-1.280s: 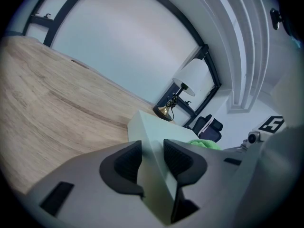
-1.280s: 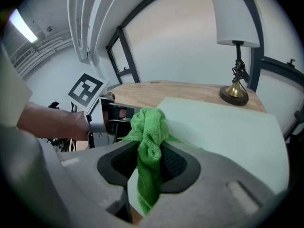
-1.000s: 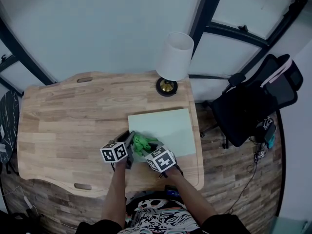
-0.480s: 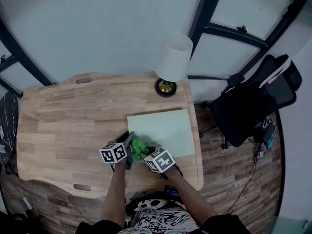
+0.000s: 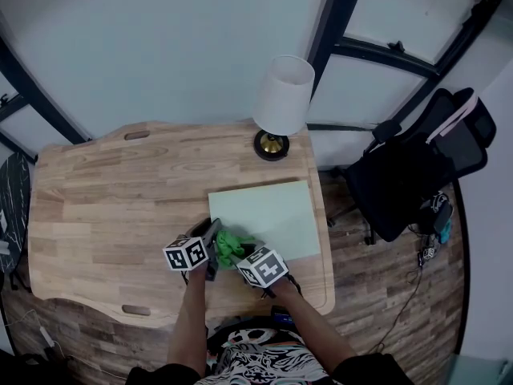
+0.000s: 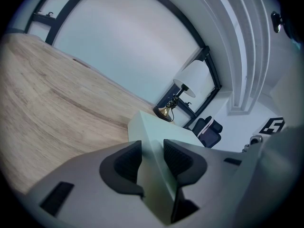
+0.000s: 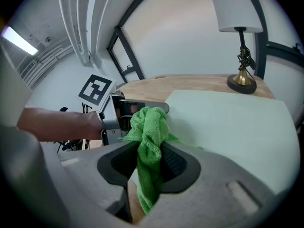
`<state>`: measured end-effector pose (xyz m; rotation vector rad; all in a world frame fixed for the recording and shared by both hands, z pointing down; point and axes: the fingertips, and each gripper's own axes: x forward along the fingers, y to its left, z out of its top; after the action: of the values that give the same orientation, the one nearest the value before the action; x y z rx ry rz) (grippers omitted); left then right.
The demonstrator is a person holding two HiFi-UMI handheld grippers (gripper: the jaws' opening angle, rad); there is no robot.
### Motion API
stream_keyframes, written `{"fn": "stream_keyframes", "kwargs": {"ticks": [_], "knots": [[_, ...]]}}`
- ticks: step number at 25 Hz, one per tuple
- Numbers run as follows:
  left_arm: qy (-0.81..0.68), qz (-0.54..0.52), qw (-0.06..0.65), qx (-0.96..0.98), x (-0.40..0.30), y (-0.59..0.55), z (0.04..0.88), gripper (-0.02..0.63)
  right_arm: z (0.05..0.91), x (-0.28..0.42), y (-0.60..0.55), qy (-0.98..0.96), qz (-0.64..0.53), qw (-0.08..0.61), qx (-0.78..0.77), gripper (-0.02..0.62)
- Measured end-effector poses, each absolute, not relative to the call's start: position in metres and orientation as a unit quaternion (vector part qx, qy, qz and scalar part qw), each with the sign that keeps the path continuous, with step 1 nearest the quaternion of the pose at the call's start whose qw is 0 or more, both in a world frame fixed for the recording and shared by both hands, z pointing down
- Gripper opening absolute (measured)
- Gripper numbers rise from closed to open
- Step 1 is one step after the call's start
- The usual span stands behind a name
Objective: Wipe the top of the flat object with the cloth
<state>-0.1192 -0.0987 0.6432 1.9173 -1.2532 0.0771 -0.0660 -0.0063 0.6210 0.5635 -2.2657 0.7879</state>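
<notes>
Grey hand-held grippers (image 5: 213, 236) (image 5: 242, 252), black-and-white marker cubes (image 5: 186, 254); black sleeves (image 5: 154, 373); patterned shirt (image 5: 258, 358)

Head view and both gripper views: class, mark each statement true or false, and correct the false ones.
1. The right gripper is shut on the green cloth. True.
2. The left gripper is open and empty. False: its jaws clamp the edge of the pale flat object.
3. The lamp stands on the flat object. False: it stands on the wooden desk, beyond the flat object's far edge.
4. The cloth is at the flat object's near left corner. True.
</notes>
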Motion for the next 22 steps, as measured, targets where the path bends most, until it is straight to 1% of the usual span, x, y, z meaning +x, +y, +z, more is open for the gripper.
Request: {"fn": "stream_keyframes", "kwargs": {"ticks": [22], "knots": [[-0.497,0.033,0.411,0.764,-0.121,-0.099,0.643,0.144,0.621,-0.05,-0.015,-0.863,0.313,0.32,0.233,0.118]]}}
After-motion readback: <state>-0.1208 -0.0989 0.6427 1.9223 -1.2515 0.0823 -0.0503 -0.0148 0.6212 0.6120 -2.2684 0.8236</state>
